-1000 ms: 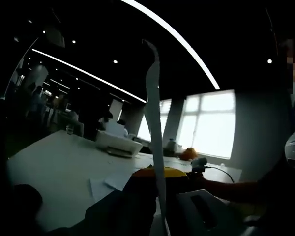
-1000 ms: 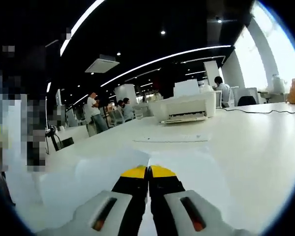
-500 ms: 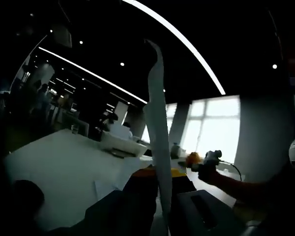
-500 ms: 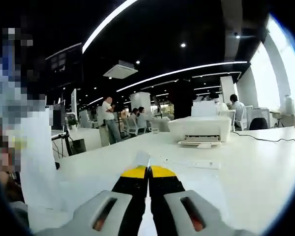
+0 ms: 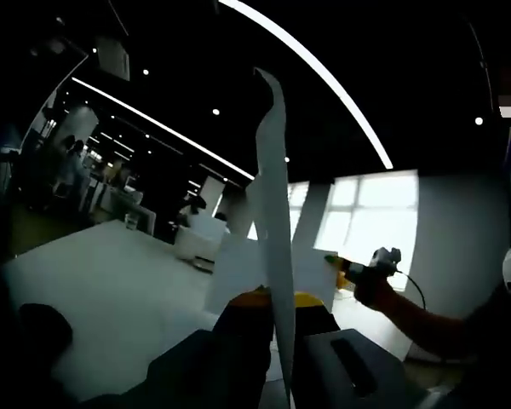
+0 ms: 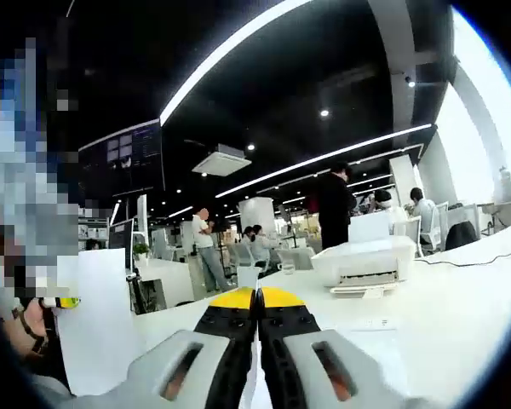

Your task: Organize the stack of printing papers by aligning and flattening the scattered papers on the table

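A: What has the left tool (image 5: 277, 300) got?

B: Its yellow-tipped jaws are closed on a white sheet of printing paper (image 5: 272, 213), seen edge-on and standing upright above the white surface (image 5: 102, 298).

A: And the right tool (image 6: 256, 298)?

B: Jaws pressed together on a thin white paper edge (image 6: 249, 277). In its view the left tool (image 6: 58, 302) holds the sheet (image 6: 98, 319) upright, off the surface (image 6: 460, 298).

A: Further back?

B: A white printer (image 6: 364, 264), then people standing.

Dim backlit left view, window (image 5: 370, 226) glare; brighter right, fisheye-warped edges.
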Demonstrator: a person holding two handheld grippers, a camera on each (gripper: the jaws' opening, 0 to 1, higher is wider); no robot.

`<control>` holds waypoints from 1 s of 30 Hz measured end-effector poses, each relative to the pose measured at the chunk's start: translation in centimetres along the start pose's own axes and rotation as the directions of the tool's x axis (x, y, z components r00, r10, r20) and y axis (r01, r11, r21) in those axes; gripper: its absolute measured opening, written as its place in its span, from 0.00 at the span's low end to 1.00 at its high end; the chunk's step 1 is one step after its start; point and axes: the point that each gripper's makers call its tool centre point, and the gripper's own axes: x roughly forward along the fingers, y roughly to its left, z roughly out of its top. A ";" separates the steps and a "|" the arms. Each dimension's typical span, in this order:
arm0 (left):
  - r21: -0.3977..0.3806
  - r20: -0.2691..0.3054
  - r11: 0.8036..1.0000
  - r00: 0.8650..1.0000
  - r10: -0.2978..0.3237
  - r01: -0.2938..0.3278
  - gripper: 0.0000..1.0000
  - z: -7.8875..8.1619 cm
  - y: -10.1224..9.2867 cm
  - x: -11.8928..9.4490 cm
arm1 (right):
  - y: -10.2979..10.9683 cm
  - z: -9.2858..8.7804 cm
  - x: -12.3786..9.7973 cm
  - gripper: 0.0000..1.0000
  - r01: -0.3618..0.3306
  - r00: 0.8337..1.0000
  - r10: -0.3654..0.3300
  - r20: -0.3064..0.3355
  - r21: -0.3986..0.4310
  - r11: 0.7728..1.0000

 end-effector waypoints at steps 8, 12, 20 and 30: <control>-0.016 0.005 1.000 1.000 0.005 -0.005 0.06 -0.2 0.0 0.1 | 2.0 2.4 -0.3 0.00 -0.049 0.997 0.047 0.062 0.033 0.998; -0.025 0.006 1.000 1.000 0.005 -0.005 0.06 -0.4 0.0 0.2 | 4.0 3.7 -0.4 0.00 -0.087 0.992 0.083 0.092 0.037 0.996; -0.059 0.012 0.998 1.000 0.004 -0.003 0.06 -0.8 0.0 0.4 | 6.5 5.4 -0.7 0.00 -0.138 0.984 0.134 0.119 0.028 0.990; -0.093 0.022 0.996 1.000 -0.002 0.004 0.06 -1.1 -0.2 0.7 | 10.4 7.8 -1.2 0.00 -0.209 0.965 0.207 0.160 -0.006 0.978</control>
